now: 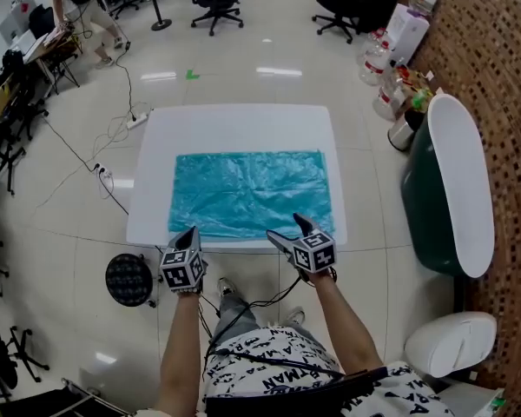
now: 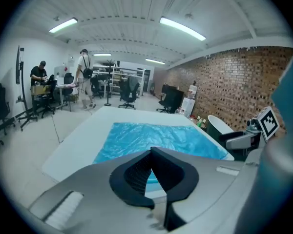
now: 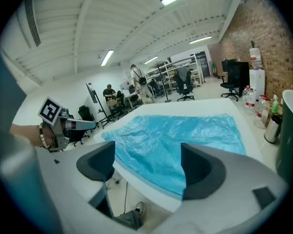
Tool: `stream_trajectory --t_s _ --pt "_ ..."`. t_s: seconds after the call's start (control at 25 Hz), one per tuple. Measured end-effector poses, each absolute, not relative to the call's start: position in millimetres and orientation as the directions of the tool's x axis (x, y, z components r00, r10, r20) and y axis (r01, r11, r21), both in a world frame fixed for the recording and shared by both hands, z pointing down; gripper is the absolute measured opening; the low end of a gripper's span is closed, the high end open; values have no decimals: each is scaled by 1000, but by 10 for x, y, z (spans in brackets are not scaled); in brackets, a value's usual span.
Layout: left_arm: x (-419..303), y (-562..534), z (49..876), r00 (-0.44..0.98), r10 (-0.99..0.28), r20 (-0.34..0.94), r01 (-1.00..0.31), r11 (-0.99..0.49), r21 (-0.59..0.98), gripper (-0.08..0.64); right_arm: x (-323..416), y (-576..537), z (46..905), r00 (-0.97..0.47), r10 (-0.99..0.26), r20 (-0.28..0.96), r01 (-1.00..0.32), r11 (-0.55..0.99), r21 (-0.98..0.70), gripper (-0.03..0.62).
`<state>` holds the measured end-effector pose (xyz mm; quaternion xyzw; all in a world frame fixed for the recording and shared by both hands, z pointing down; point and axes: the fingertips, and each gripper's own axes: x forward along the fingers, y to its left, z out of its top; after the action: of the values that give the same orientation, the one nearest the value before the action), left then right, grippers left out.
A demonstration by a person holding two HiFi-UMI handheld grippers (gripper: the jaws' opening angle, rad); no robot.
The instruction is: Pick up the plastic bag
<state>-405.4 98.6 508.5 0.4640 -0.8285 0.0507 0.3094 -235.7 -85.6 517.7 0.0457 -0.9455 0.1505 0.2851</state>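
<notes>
A blue plastic bag [image 1: 252,191] lies spread flat on the white table [image 1: 234,124], a little crumpled. Both grippers hover just off the table's near edge, short of the bag. My left gripper [image 1: 191,233] is at the near left corner of the bag; in its own view the black pads [image 2: 136,174] meet with nothing between them, and the bag [image 2: 156,138] lies ahead. My right gripper [image 1: 286,227] is over the near edge by the bag's right half. Its jaws stand apart and empty, with the bag [image 3: 180,135] seen through the gap.
A dark green tub with a white rim [image 1: 451,189] stands right of the table. Water bottles [image 1: 378,59] sit beyond it by the brick wall. A black stool [image 1: 128,279] is at the table's near left corner. Cables [image 1: 87,159] trail on the floor at left.
</notes>
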Motion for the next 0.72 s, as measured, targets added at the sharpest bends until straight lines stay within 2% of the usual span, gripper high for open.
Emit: stream_trajectory --t_s 0.2,0.44,0.52,0.6,0.72 --pt "-3391 983 4640 -398 -785 474 -811 543 218 -3 -1639 -706 4784 -900 22 435 -132 938 -321 372" --pt "-2578 964 4283 -346 -848 401 -846 467 257 -3 -1142 -636 4392 -941 -22 337 -136 938 -319 152" --pt "-2424 950 4220 -319 -865 387 -865 433 255 -3 -1071 -600 4297 -943 -49 328 -152 943 -297 144" --pt "-2344 945 4170 -291 -881 373 -882 398 254 -3 -1033 -555 4229 -941 -84 327 -181 943 -279 29" --pt "-2347 986 4122 -254 -898 359 -899 356 254 -3 -1039 -467 4239 -923 -141 359 -248 929 -273 17"
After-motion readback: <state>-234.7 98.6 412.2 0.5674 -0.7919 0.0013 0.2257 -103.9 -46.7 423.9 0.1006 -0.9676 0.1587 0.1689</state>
